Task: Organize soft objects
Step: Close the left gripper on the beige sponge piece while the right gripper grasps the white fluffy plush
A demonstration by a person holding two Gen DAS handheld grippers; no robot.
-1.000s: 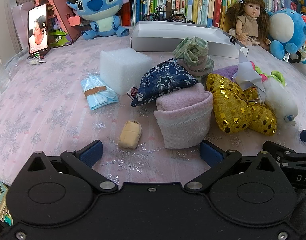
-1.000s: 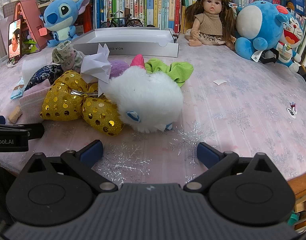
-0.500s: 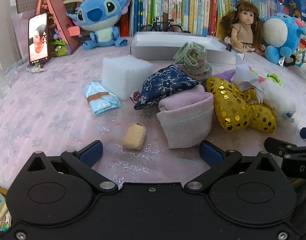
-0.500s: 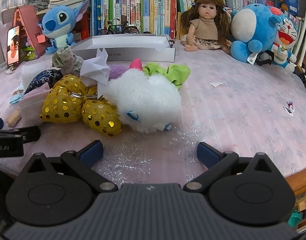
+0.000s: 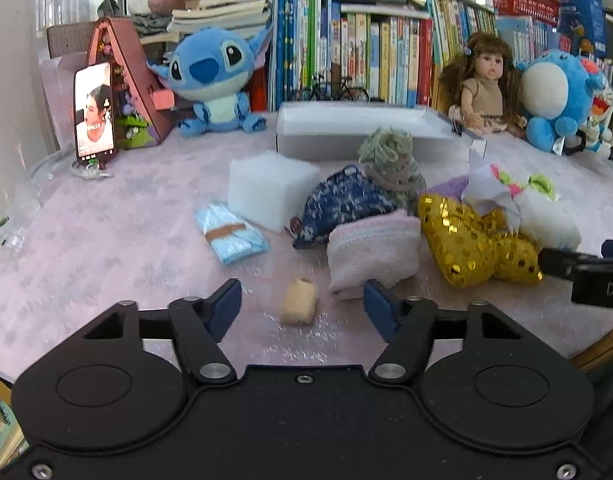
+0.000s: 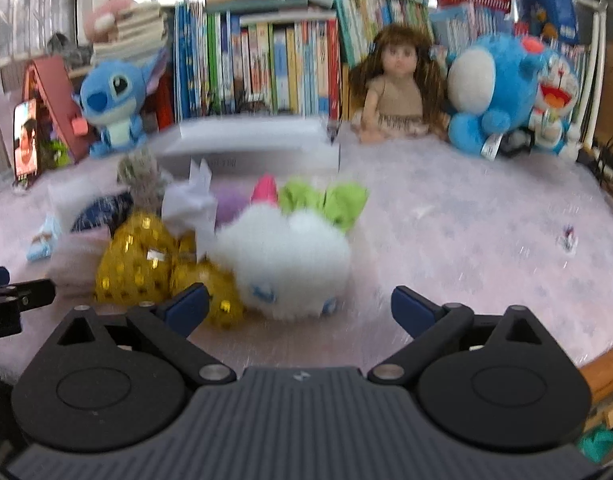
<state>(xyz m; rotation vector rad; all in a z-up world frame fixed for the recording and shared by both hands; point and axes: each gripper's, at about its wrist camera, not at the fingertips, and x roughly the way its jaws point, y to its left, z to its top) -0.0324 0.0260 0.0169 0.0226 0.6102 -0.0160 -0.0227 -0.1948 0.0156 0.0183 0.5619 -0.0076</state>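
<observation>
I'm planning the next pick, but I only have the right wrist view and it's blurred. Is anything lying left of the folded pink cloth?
Observer: Yes, a small tan roll lies on the table, right in front of the left gripper.
Operator: Is that gripper holding it?
Observer: No. Its jaws have just been closing, but they stand apart with nothing pressed between them.
Operator: Is there anything else out that way?
Observer: A clear glass container stands at the table's far left edge.
</observation>
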